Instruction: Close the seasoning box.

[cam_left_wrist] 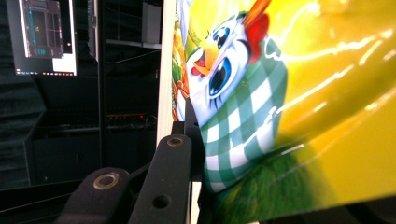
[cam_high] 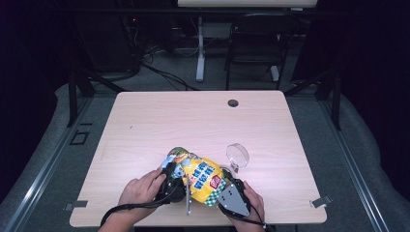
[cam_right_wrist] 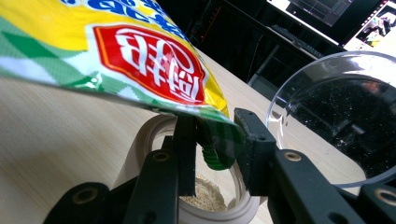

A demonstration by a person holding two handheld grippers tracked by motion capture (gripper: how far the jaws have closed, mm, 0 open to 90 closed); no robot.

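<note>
Light wooden table [cam_high: 145,125]: both grippers, left [cam_high: 175,180] and right [cam_high: 226,187], pinch a glossy yellow seasoning bag [cam_high: 200,176], apparently mid-pour into a round white jar [cam_right_wrist: 140,154]; next, probably tilt further.

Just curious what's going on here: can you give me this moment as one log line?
left tool: pinching yellow bag | right tool: pinching bag corner | jar: open, below bag, crumbs inside | clear lid: on table

The high view looks forward and down from above my side of the table [cam_high: 145,116], taking in the whole top. The left gripper view sits very close against the snack bag [cam_left_wrist: 289,107], facing a dark room beyond. The right gripper view looks low along the tabletop, close under the same bag [cam_right_wrist: 144,56]. All three views share that bag [cam_high: 203,176]
</note>
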